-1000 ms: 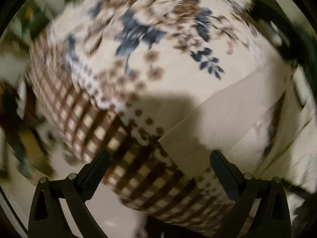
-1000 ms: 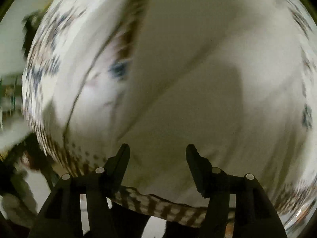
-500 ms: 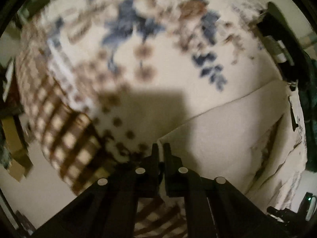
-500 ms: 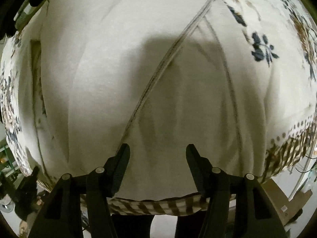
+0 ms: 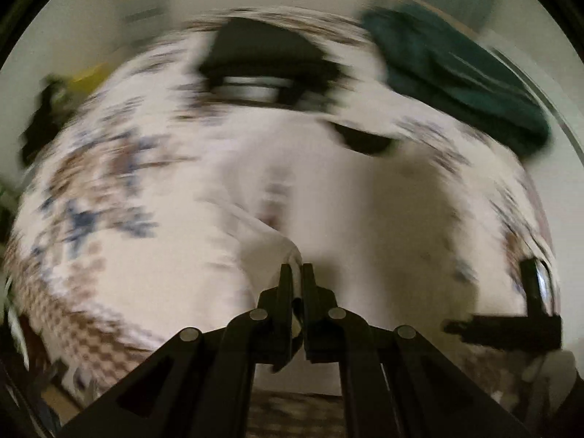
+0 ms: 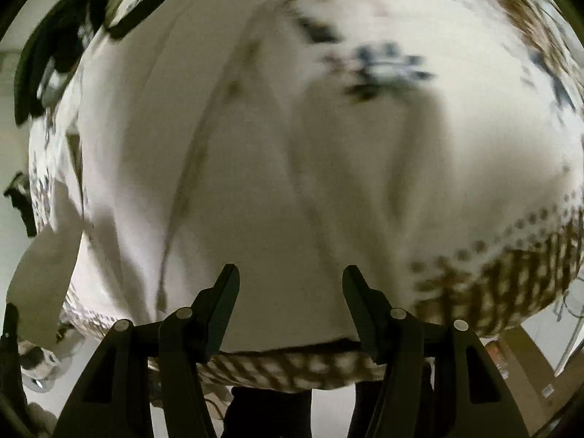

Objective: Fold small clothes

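A cream-white garment (image 5: 328,200) lies spread on a table covered by a floral cloth (image 5: 91,197) with a brown checked border. My left gripper (image 5: 296,268) is shut on a corner of the garment and lifts it off the cloth; the view is blurred. In the right wrist view the same garment (image 6: 255,182) fills the middle, with a seam running diagonally. My right gripper (image 6: 290,273) is open and empty just above the garment's near edge.
A dark green garment (image 5: 456,69) lies at the far right of the table. A black object with a pale band (image 5: 262,65) sits at the far middle. The other gripper (image 5: 518,321) shows at the right. The table's front edge (image 6: 292,365) is near.
My left gripper closed on the garment's corner and has now swung it up and across, tilting its view toward the far side. My right gripper stayed open over the garment.
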`<state>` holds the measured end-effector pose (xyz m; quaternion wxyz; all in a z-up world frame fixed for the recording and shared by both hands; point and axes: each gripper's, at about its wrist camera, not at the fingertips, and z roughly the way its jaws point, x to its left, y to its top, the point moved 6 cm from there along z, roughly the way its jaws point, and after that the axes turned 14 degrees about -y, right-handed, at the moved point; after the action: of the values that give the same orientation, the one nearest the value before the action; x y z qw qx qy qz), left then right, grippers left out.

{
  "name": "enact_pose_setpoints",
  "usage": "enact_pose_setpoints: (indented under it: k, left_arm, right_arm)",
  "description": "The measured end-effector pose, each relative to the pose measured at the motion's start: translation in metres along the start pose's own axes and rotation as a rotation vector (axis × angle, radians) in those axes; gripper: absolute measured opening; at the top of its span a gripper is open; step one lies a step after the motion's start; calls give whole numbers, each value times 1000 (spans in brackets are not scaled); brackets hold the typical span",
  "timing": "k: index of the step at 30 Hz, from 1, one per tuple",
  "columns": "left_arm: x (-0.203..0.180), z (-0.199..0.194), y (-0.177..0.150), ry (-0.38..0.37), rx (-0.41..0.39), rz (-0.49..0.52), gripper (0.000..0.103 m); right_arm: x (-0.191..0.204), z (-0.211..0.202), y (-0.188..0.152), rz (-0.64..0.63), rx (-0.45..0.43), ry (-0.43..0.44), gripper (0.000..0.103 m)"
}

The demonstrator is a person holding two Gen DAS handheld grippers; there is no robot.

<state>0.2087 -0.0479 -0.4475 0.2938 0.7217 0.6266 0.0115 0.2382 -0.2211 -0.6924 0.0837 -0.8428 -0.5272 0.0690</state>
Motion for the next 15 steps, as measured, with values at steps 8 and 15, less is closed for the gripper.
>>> enact_pose_setpoints:
  k: [8, 15]
  left_arm:
    - [-125, 91, -54, -116, 190, 136, 3]
    - [-112, 103, -85, -74, 288, 46, 51]
  right_arm:
    - [-159, -9, 0, 96, 9, -7, 61]
    - [-230, -14, -8, 56, 29, 33, 61]
